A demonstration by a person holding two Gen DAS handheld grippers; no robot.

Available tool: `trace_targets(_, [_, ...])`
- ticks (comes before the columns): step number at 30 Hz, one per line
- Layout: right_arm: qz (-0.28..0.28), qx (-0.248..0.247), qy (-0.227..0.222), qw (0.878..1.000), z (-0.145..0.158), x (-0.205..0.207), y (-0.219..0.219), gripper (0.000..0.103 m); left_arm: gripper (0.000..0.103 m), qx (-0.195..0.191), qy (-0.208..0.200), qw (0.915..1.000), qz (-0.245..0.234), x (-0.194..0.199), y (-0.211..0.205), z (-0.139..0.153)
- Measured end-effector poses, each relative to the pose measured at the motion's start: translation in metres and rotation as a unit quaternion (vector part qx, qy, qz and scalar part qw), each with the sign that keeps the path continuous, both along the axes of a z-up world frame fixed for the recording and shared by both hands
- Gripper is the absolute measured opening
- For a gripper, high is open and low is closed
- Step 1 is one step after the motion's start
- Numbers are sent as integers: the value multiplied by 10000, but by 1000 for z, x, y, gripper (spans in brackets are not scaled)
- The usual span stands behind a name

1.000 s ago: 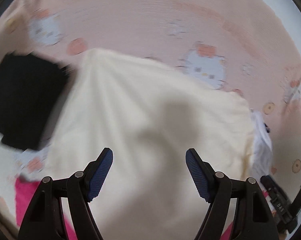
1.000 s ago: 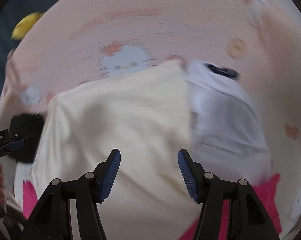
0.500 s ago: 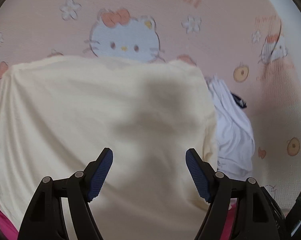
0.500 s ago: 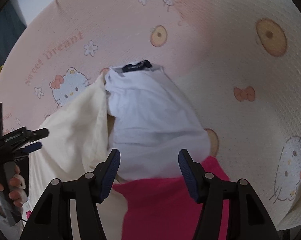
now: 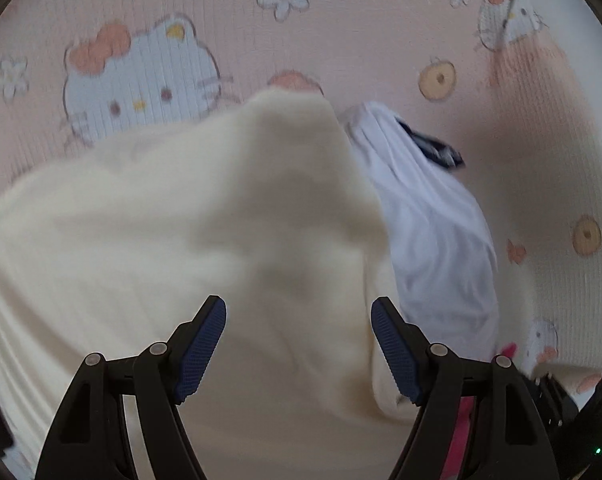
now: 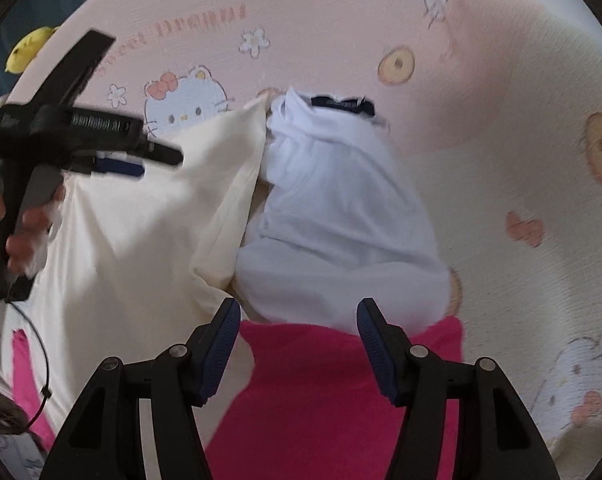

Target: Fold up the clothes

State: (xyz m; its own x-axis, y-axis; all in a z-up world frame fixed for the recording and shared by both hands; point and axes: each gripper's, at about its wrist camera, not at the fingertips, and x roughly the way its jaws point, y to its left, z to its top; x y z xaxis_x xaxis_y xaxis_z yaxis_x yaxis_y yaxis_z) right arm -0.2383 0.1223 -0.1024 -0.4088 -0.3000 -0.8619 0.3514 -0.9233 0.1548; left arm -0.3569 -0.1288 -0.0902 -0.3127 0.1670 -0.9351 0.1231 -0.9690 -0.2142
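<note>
We find both grippers, left (image 5: 299,344) and right (image 6: 299,346), fingers apart, empty, above the cream garment (image 5: 161,240); next, grasp its edge.

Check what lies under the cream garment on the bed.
Under the cream garment, a pink garment shows at its near edge, and the printed bedsheet at its far edge. A white garment lies beside it. Anything else beneath the cream cloth is covered.

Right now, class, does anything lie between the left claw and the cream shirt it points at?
Nothing visible does. The left claw hangs open directly over the cream shirt; the white shirt lies off to the side.
</note>
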Motion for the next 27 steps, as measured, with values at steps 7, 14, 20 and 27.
trace_targets(7, [34,247,-379,9990,-3,-41,-11,60,74,58,-242,9997,-79,-75,-8,-7])
trace_targets(14, [66,313,-606,9976,-3,-65,-20,60,74,-463,-67,9987,-202,-119,10,0])
trace_targets(20, [384,701,-1036,9914,-13,-67,-43,60,74,-1064,-174,9903,-874,-141,46,-10])
trace_targets(27, [856,761,-1455,9827,-12,-67,-68,60,74,-1054,-589,9870,-1064,-161,62,-36])
